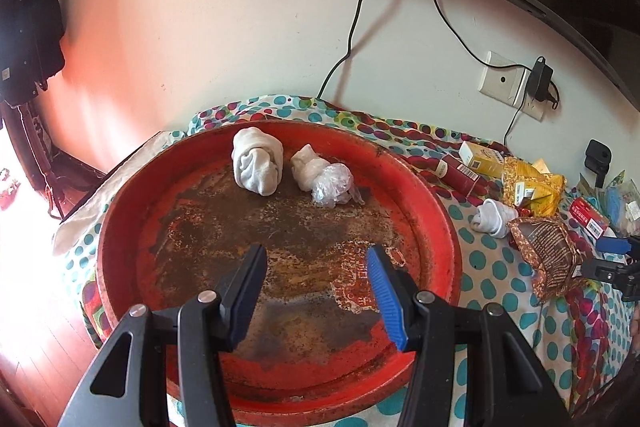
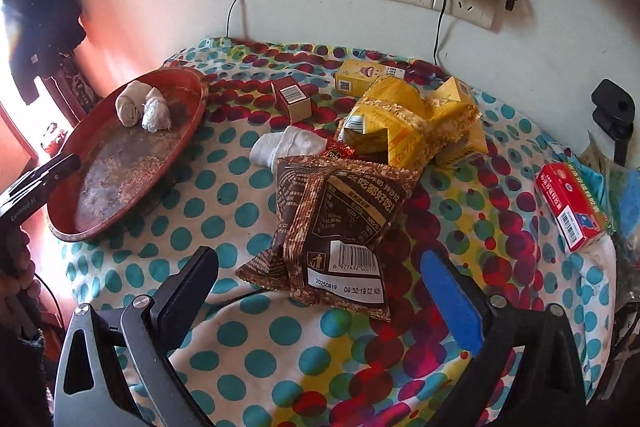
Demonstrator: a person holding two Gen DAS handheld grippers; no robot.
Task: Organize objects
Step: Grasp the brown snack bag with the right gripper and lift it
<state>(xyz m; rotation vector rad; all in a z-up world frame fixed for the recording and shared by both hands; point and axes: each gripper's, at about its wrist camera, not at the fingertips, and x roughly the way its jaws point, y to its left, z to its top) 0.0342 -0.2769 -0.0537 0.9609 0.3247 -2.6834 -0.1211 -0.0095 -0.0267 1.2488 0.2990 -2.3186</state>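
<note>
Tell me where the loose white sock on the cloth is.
In the right wrist view the white sock lies on the spotted cloth at centre, between the red tray and the brown snack packet.

The left wrist view looks steeply down, close over the red tray (image 1: 436, 195) toward the wall. The right wrist view looks down at the dotted cloth's (image 2: 256, 339) middle; both share tray and brown packet (image 2: 340, 223).

Two rolled white socks (image 1: 258, 161) and crumpled plastic (image 1: 333, 183) lie in the worn red tray (image 1: 436, 227).
</note>
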